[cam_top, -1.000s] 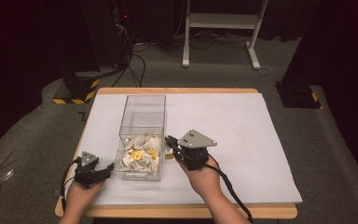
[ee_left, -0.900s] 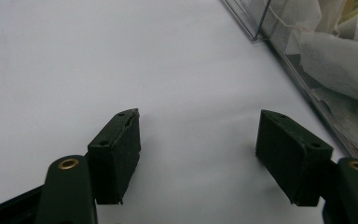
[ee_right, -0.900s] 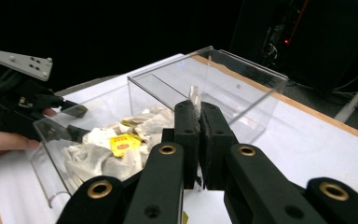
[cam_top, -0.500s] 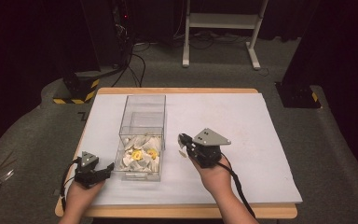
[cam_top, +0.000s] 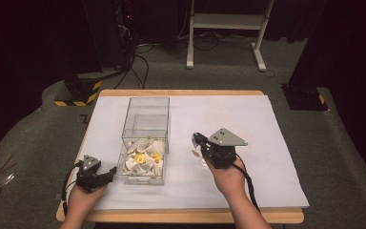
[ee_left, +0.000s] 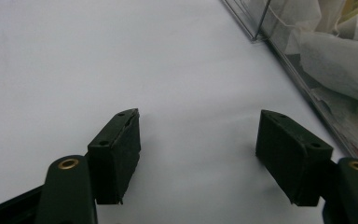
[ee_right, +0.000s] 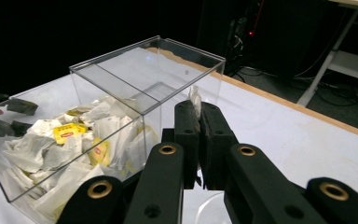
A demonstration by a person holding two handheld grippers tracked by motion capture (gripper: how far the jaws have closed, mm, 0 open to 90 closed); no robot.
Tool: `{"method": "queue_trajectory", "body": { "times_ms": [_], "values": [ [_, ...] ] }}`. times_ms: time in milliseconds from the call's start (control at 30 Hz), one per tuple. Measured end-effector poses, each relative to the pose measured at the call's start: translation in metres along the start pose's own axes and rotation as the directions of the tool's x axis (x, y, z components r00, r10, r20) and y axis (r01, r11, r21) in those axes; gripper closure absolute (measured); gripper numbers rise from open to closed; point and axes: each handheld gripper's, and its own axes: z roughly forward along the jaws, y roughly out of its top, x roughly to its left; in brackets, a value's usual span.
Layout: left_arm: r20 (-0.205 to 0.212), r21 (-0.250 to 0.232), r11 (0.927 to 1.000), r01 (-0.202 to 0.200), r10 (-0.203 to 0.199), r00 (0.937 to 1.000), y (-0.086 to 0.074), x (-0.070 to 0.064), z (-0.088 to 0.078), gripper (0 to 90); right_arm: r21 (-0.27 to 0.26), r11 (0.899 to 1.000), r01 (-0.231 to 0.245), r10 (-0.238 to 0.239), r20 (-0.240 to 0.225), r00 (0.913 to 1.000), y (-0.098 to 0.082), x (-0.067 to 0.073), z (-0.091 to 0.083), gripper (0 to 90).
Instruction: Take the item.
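White sheet covers the table [cam_top: 267, 124], giving a plain work surface. Clear plastic box [cam_top: 145, 138] stands left of centre, long side running away from the person, open top; its near half is heaped with tea bags [cam_top: 143, 160], white sachets with yellow tags, while the far half looks bare. Box sits between both hands, so either can reach it.

Right gripper [cam_top: 198, 140] is right of the box, raised off the sheet, aimed toward the box wall. Its jaws are clamped together on a single tea bag [ee_right: 195, 100]; a white paper edge pokes out above the pads. Likely it's being carried out of the box or toward it, can't tell which.

Left gripper [cam_top: 106, 174] rests low at the box's near left corner, jaws spread wide with nothing between them, only white sheet. Probably parked there to steady the box or waiting its turn.
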Motion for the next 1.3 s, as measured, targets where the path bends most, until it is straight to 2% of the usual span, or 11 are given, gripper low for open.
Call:
{"method": "queue_trajectory", "body": {
  "times_ms": [467, 833, 1300],
  "values": [
    [0.000, 0.000, 1.0000, 0.000, 0.000, 1.0000, 0.000, 0.000, 0.000, 30.9, -0.014, 1.000, -0.020, 0.021, 0.053, 0.9984, 0.003, -0.019, -0.012, 87.3],
    [-0.001, -0.001, 1.0000, 0.000, 0.000, 1.0000, 0.000, 0.000, 0.000, 30.9, 0.005, 0.999, -0.044, 0.043, 0.078, 0.9960, -0.005, -0.030, -0.005, 87.1],
    [0.000, -0.001, 1.0000, 0.000, 0.000, 1.0000, 0.000, 0.000, 0.000, 30.9, 0.051, 0.997, -0.053, 0.049, 0.089, 0.9948, -0.022, -0.033, 0.005, 87.1]
  ]
}}
